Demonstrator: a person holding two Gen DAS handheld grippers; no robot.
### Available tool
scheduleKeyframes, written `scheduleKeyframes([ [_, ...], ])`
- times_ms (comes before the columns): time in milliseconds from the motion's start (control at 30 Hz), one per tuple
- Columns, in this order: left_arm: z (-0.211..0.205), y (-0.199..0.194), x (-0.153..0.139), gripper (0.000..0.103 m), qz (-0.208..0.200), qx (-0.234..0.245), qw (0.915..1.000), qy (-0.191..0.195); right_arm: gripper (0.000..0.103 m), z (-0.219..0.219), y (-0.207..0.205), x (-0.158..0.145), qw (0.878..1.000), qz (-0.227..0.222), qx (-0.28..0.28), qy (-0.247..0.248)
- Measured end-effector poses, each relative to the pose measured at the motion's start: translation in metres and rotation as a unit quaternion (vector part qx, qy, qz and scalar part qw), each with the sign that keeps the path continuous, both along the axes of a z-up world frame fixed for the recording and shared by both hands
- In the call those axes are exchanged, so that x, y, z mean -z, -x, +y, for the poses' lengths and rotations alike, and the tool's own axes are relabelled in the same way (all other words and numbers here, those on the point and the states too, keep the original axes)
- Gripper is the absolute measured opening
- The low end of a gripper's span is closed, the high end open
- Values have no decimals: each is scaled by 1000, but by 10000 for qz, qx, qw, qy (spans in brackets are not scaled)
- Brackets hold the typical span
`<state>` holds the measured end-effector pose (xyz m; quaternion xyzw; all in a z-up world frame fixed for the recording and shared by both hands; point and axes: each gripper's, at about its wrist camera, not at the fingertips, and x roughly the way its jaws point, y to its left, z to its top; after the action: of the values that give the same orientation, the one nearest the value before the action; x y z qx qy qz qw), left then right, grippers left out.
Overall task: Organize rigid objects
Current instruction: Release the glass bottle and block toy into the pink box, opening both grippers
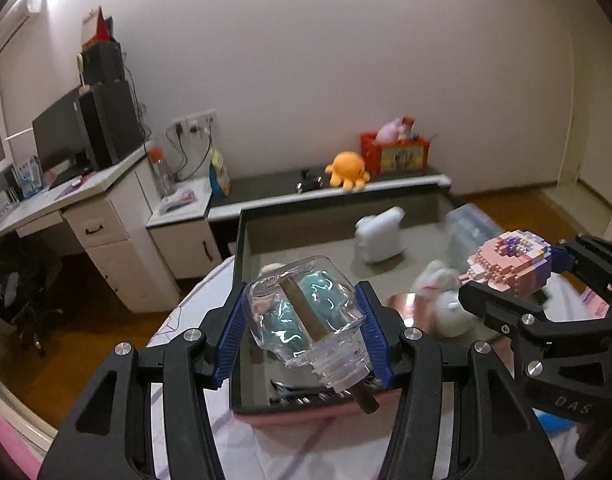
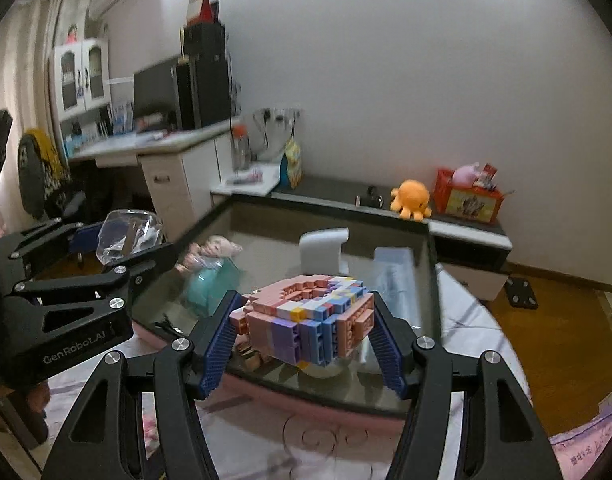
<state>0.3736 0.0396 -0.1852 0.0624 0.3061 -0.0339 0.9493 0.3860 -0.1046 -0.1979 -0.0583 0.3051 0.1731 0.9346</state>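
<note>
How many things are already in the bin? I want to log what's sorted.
4 that I can make out: a white jug at the back, a clear box right, a doll left, a white toy in front. More may be hidden.

orange octopus plush on ledge | red box beside | monitor on desk

The room is dim, with a bright patch on the wall toward 12 o'clock. Both pictures bend at the edges and go black in the corners. The toys in the box look smeared. The jar shines with white glints.
</note>
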Motion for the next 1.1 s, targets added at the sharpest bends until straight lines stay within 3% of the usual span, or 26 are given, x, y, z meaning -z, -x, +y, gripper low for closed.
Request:
scheduleKeyframes([
  [300,-1,-41,27,59,436,-59,9990,-115,64,10,-45,23,9992,323,-20,248],
  [367,2,-43,29,69,392,-129,9990,-148,66,10,-49,24,9991,315,17,266],
  [467,10,-40,27,85,366,-255,9990,-54,83,2,-46,22,9995,241,137,151],
  [500,12,-37,24,86,341,-256,9991,19,83,-1,-43,20,9995,231,155,115],
  [767,18,27,-16,103,-235,-299,9991,175,83,-15,2,-13,9998,-28,211,42],
  [1100,10,154,-63,103,-1145,-385,9920,368,86,-36,122,-65,9949,-899,378,-270],
])
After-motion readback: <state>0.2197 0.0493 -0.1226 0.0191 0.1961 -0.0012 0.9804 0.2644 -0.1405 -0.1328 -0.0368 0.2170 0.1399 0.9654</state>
